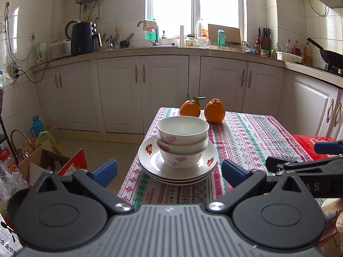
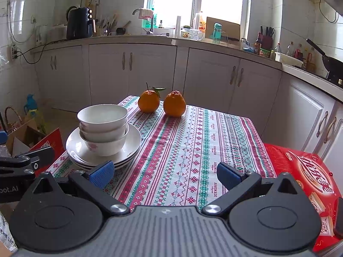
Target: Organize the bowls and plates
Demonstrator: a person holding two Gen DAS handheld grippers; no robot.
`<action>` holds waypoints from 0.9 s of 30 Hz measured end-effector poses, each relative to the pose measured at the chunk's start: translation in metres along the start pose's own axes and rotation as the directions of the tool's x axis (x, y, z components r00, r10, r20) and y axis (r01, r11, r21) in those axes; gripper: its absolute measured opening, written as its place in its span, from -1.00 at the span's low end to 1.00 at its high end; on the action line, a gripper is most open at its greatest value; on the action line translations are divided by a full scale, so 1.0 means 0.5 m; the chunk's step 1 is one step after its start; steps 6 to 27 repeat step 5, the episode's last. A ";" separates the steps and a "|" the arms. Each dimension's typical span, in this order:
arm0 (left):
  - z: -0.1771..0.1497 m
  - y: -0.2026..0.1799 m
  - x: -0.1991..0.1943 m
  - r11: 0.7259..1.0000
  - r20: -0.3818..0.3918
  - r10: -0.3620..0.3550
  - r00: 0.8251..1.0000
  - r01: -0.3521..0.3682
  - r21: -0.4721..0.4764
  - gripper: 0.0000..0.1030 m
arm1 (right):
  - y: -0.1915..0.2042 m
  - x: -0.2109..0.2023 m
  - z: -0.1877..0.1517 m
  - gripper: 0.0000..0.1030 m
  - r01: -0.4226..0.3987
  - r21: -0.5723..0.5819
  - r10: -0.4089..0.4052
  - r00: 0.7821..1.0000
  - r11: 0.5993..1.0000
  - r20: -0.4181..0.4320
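Kitchen bench under a patterned cloth [image 2: 193, 145], white cabinets behind.

Three nested bowls [image 1: 182, 141] sit on stacked plates [image 1: 150, 160] at frame centre in the left wrist view, two oranges [image 2: 174, 103] just behind. Left gripper [image 1: 169, 169] and right gripper [image 2: 165, 172] both hold their jaws wide open, gripping nothing.

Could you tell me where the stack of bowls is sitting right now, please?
The stack of bowls sits on the stacked plates near the table's left edge, in front of two oranges, straight ahead in the left wrist view.
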State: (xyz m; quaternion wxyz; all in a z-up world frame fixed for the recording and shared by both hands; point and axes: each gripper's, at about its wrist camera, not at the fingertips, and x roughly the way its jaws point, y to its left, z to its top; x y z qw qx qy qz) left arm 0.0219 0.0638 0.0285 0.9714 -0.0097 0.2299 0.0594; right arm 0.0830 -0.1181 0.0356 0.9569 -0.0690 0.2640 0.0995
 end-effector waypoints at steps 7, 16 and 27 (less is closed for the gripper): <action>0.000 0.000 0.000 1.000 0.000 0.002 1.000 -0.002 0.002 0.99 | -0.001 0.001 0.000 1.00 0.000 0.001 0.000 1.000 1.000 -0.002; 0.000 0.000 0.000 1.000 0.000 0.002 1.000 -0.002 0.002 0.99 | -0.001 0.001 0.000 1.00 0.000 0.001 0.000 1.000 1.000 -0.002; 0.000 0.000 0.000 1.000 0.000 0.002 1.000 -0.002 0.002 0.99 | -0.001 0.001 0.000 1.00 0.000 0.001 0.000 1.000 1.000 -0.002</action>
